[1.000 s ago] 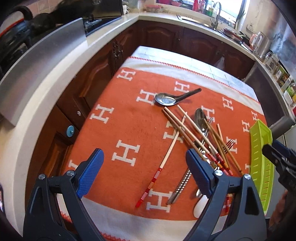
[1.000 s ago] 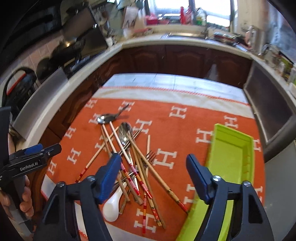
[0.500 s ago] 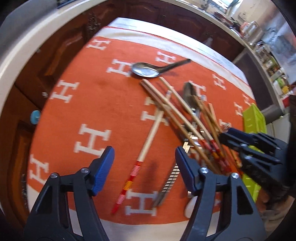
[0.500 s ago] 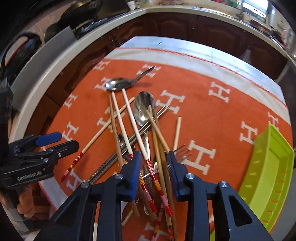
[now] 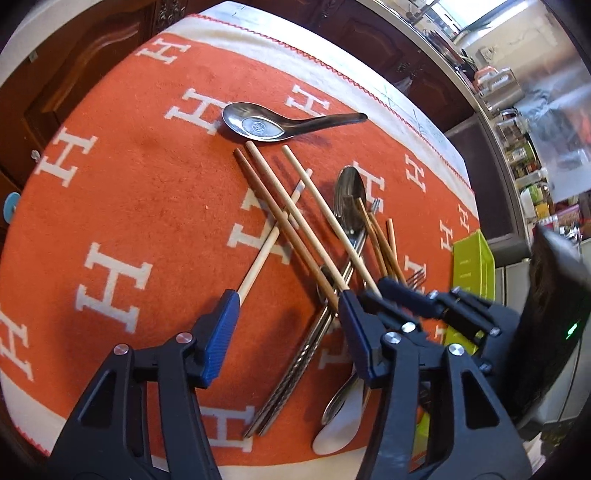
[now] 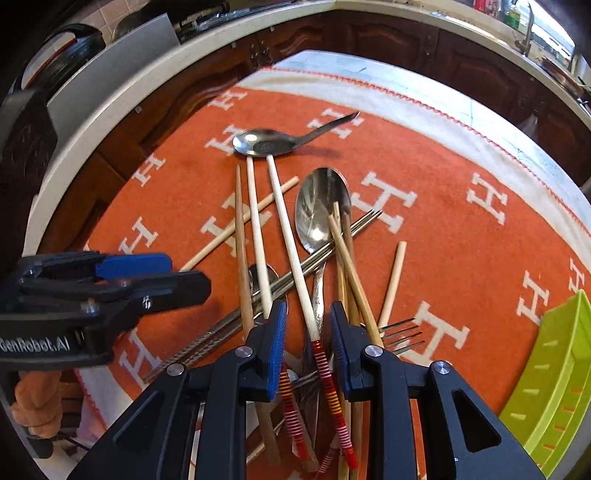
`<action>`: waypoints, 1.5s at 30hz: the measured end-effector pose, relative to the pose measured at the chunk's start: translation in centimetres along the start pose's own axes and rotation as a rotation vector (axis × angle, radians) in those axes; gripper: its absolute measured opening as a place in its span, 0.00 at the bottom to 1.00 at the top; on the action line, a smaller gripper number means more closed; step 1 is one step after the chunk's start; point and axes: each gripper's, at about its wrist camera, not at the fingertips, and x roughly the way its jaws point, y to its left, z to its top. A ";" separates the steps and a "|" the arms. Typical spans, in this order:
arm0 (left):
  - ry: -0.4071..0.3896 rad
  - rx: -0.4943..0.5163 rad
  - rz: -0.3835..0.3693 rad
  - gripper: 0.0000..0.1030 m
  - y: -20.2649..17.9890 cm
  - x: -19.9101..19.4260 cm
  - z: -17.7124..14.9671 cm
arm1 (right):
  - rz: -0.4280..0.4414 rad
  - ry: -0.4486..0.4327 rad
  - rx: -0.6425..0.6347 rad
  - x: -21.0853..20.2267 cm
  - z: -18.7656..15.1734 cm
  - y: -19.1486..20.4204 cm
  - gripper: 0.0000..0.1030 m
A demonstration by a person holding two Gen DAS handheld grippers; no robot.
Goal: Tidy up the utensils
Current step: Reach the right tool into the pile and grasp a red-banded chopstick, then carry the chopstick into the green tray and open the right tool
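A heap of wooden chopsticks point(image 6: 258, 236), steel chopsticks point(image 5: 295, 373), metal spoons point(image 6: 321, 206), a fork point(image 6: 400, 332) and a white spoon point(image 5: 340, 421) lies on the orange cloth point(image 5: 147, 192). My right gripper point(image 6: 307, 341) is low over the heap, jaws narrowed around a red-banded pale chopstick point(image 6: 291, 251) with gaps still showing at both pads. My left gripper point(image 5: 286, 332) is open above the steel chopsticks, its left pad over a lone pale chopstick point(image 5: 266, 251). A dark metal soup spoon point(image 5: 266, 123) lies apart at the far side.
A lime green tray point(image 6: 554, 376) stands at the right of the cloth; it also shows in the left wrist view point(image 5: 472, 258). Dark wooden cabinets point(image 6: 369, 33) and a pale countertop point(image 6: 122, 96) ring the table. The two grippers are close together.
Both grippers have come down and forward over the heap. The right jaws have narrowed from wide open to straddle the red-banded chopstick. The left gripper moved closer to the steel chopsticks.
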 end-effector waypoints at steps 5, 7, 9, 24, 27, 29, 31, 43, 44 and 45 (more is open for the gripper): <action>0.007 -0.024 -0.005 0.43 0.1 0.8 1.0 | 0.005 0.004 0.033 0.4 -0.1 -0.3 0.10; 0.009 -0.031 -0.011 0.43 0.1 1.1 1.3 | 0.015 -0.012 0.049 0.1 -0.3 -0.6 0.07; 0.009 -0.031 -0.008 0.43 -0.2 1.4 1.6 | 0.035 -0.026 0.076 -0.7 -0.5 -1.0 0.05; 0.037 -0.059 0.023 0.08 -2.2 4.3 2.0 | 0.147 -0.098 0.172 -5.3 -2.3 -1.9 0.05; 0.028 -0.048 0.038 0.04 -2.3 4.2 1.7 | 0.155 -0.103 0.192 -5.6 -2.8 -2.0 0.05; 0.025 -0.042 0.052 0.04 -2.4 3.8 1.5 | 0.164 -0.110 0.212 -6.0 -3.2 -2.3 0.05; 0.026 -0.037 0.053 0.04 -2.5 3.3 1.2 | 0.172 -0.121 0.231 -6.4 -3.8 -2.4 0.05; 0.015 0.102 0.039 0.04 -7.1 -2.0 -3.1 | 0.188 -0.197 0.404 -11.0 -10.0 -4.8 0.05; 0.016 0.122 0.032 0.04 -8.0 -2.4 -3.6 | 0.180 -0.200 0.429 -11.5 -10.8 -5.2 0.05; 0.017 0.137 0.027 0.04 -8.6 -2.8 -4.0 | 0.178 -0.201 0.449 -11.8 -11.6 -5.5 0.05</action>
